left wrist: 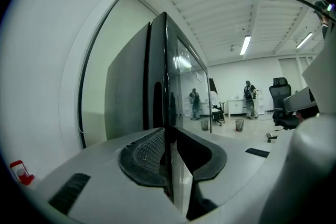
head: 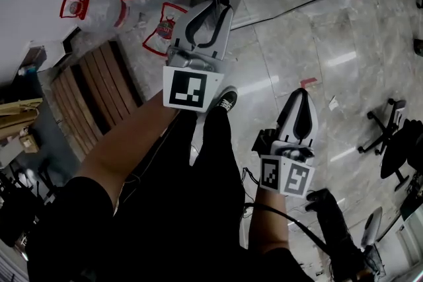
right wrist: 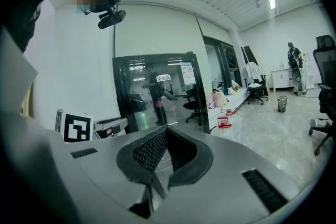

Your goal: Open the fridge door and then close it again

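Left gripper [left wrist: 169, 136] fingers [left wrist: 144, 155] pinch the fridge door [left wrist: 131, 81] by its edge; right gripper [right wrist: 167, 134] fingers pressed together, empty.

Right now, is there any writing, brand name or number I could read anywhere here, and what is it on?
None reads clearly.
Red bottle label: print too small to read.
White sign in the dark glass: blurred, unreadable.
Marker cubes: black-and-white square patterns, no letters or numbers.

Office: swivel chair [left wrist: 280, 105], ceiling strip light [left wrist: 245, 45], polished stone floor [head: 330, 30].
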Demonstrator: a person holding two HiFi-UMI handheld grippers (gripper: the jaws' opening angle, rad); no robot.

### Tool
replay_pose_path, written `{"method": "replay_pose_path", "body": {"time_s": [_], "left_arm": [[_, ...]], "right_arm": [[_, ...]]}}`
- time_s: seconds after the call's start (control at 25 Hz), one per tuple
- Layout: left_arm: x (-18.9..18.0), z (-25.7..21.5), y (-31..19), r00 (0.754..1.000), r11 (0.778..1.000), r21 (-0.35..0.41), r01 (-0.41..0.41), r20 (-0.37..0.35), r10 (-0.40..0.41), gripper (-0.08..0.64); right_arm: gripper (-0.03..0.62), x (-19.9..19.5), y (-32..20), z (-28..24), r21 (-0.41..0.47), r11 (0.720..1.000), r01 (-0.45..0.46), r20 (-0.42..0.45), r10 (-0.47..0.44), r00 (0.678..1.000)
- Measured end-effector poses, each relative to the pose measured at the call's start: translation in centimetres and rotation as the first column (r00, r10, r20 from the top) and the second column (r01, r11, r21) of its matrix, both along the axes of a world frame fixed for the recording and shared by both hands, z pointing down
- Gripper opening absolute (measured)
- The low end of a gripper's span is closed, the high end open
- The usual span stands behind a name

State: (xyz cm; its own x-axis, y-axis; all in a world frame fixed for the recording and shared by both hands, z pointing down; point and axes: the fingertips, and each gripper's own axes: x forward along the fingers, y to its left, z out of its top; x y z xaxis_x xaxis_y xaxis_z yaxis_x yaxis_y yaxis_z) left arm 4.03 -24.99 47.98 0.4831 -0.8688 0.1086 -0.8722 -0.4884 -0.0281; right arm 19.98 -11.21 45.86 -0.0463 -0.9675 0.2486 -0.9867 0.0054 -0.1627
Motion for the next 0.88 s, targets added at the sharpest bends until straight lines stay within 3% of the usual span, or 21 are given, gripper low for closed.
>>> {"method": "replay_pose_path", "body": {"time_s": [0.12,0.24,0.44,0.72,0.88], "left_arm": [[-0.7,-0.1,0.5,1.000,1.000,-0.027,0.012,0.020,-0.012,0.065],[-1.4,-0.9,1.0,0.998,1.000,-0.019,0.015,0.062,-0.013,0.008],[-2.1,-4.8,4.7,0.990,0.997,0.011,-0.074,0.117,0.073,0.006],[-5.6,-13.5,8.9,0.998,0.998,-0.053,-0.033,-0.057,0.030,0.006],[-6.1,-18.2,11.3,0.994,0.996,-0.034,-0.087,-0.072,0.085,0.006]], "right_arm": [[0.015,-1.0,-0.5,-1.0,0.010,0.999,0.039,-0.015,-0.039,0.999],[0.015,-2.5,-1.7,-2.3,0.032,0.995,0.091,-0.026,-0.090,0.996],[0.015,-6.6,-2.8,-6.2,0.054,0.985,0.166,-0.036,-0.164,0.986],[0.015,-12.2,-1.3,-13.0,0.099,0.955,0.279,-0.042,-0.276,0.960],[0.015,-14.4,0.4,-16.4,0.104,0.938,0.330,-0.050,-0.327,0.944]]}}
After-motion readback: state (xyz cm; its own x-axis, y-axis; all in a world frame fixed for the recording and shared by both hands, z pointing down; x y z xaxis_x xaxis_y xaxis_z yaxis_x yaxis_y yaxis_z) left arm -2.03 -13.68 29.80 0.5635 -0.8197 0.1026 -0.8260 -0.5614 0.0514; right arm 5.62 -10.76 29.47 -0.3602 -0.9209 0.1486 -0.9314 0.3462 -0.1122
